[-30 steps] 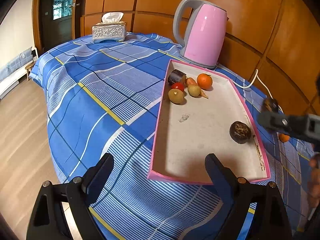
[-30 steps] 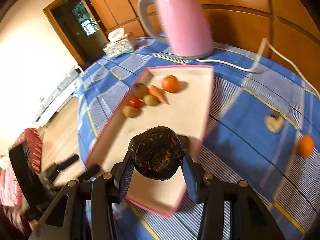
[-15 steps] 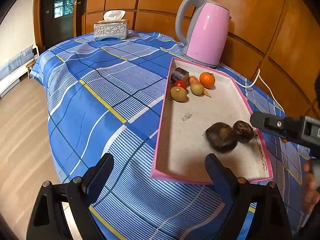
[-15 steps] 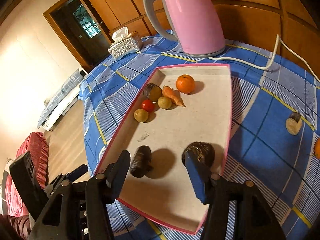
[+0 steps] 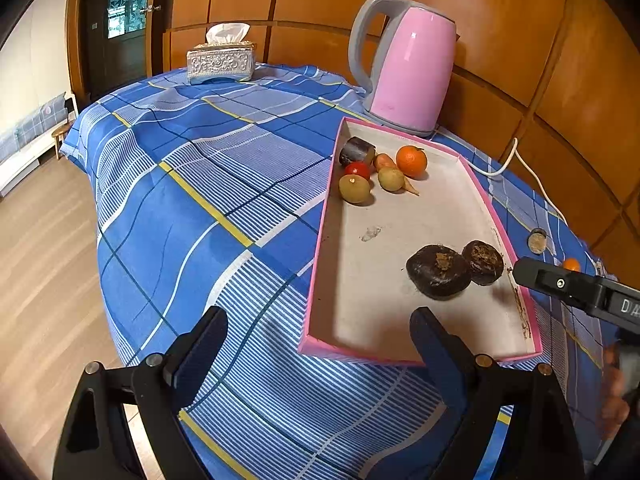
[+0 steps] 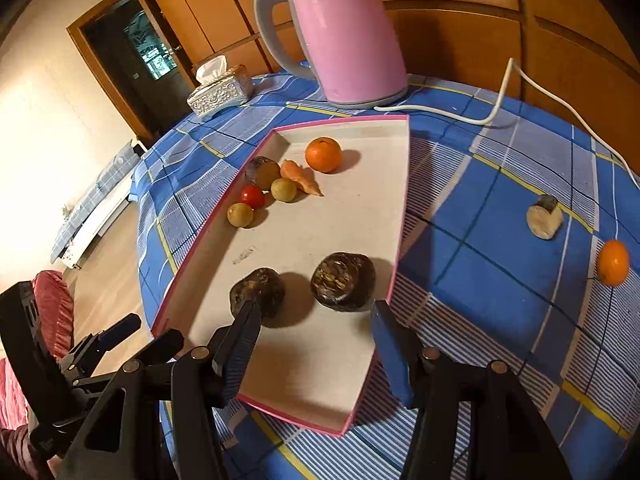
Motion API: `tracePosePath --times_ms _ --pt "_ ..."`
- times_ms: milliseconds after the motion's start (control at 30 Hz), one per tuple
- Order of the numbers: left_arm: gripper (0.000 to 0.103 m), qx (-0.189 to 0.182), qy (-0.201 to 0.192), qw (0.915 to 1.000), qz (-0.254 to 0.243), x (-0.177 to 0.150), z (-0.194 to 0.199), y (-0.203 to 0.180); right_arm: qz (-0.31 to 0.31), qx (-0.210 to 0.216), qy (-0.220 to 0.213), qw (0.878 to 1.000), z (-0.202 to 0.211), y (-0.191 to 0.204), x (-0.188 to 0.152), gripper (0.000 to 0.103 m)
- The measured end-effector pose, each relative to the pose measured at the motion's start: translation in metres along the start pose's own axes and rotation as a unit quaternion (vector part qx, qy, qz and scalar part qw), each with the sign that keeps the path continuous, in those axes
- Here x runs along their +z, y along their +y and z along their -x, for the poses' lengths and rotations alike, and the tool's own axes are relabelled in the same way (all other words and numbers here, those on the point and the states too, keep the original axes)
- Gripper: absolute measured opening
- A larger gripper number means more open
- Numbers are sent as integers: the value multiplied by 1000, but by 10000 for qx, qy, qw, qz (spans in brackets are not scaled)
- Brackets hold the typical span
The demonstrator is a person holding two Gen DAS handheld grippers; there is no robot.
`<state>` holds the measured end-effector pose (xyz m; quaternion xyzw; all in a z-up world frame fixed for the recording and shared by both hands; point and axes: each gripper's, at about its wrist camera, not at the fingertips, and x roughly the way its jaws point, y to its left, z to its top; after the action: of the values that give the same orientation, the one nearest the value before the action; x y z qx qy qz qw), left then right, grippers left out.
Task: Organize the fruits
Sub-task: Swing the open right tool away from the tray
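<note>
Right claw [image 6: 314, 326] released, jaws just opened, nothing between them. Two dark round fruits [image 6: 343, 281] [image 6: 258, 291] rest in pink tray [image 6: 402, 200], touching in left view. Left claw [image 5: 320, 350] wide, empty, short of tray. Risk — left finger [image 6: 244, 338] just beside one fruit, may nudge it rolling on withdrawal. Orange [image 6: 613, 262] and cut piece [image 6: 543, 219] remain on bench cloth — orange near edge, could roll off.

warm indoor light, fairly bright; soft shadows fall beside the fruit in the tray [image 5: 320, 240]. strong fisheye bending and dark corners; both views sharp, slight glare on the kettle [image 6: 344, 36].
</note>
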<state>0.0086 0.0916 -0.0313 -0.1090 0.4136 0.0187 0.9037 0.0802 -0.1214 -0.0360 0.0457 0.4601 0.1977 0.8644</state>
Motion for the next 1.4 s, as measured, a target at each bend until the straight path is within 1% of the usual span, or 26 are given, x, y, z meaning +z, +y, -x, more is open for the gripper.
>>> tracePosePath --times_ms 300,567,700,800,933,1000,1100,1200,1300,1333,1400 --pt "93 31 -5 10000 27 0 2 1 -53 -118 -139 9998 10 -4 -4 58" --pt "94 46 -4 10000 -23 0 3 0 -129 -326 -345 9988 24 -13 -7 58" --pt "94 50 0 10000 -52 0 3 -2 -242 -491 -462 9974 35 -26 -12 58" --pt "94 51 5 10000 -61 0 3 -2 -350 -724 -531 9953 43 -39 -18 58" --pt "94 56 5 9999 -84 0 3 -4 -694 -1073 -611 9899 58 -66 -30 58" --pt "94 54 0 9999 -117 0 3 -6 -885 -1282 -648 9857 65 -81 -38 58" --pt "94 58 -14 9999 -147 0 3 -7 -1247 -1720 -700 9747 77 -111 -51 58" --pt "94 69 -26 9999 -156 1 4 -8 -1571 -2247 -726 9589 90 -139 -66 58" --pt "94 78 -20 9998 -187 1 4 -10 -1867 -2875 -726 9366 104 -167 -82 58" --pt "94 80 -21 9998 -203 1 4 -11 -1983 -3121 -734 9262 110 -177 -89 58" --pt "94 88 -24 9997 -231 1 4 -12 -2132 -3422 -748 9121 119 -190 -98 58"
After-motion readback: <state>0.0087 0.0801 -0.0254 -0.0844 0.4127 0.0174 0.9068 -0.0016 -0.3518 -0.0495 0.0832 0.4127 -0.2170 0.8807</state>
